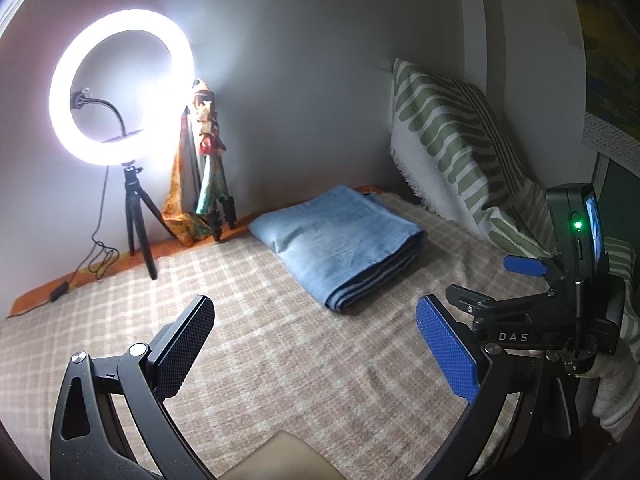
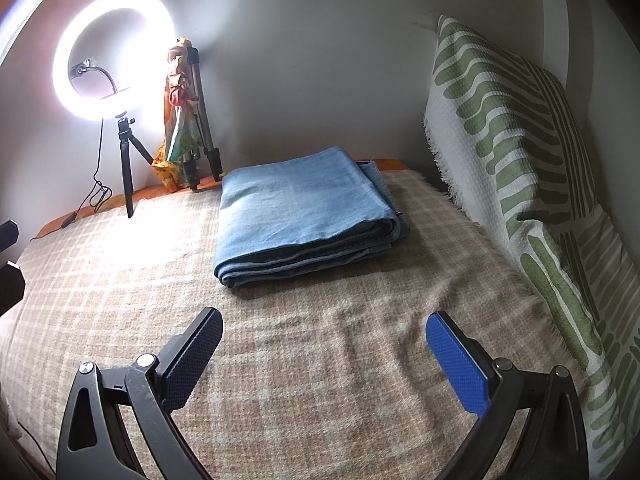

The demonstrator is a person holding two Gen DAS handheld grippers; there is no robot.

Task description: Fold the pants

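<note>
Light blue denim pants lie folded into a flat stack of layers on the beige plaid blanket, near the far wall. My left gripper hovers open over the blanket, short of the pants, with nothing between its fingers. My right gripper is also open and empty, just in front of the stack's folded edge. In the left wrist view, the right gripper's body shows at the right edge.
A lit ring light on a small tripod stands at the back left, its cable trailing along the blanket's edge. A second tripod draped with colourful cloth leans on the wall. A green-striped pillow lines the right side.
</note>
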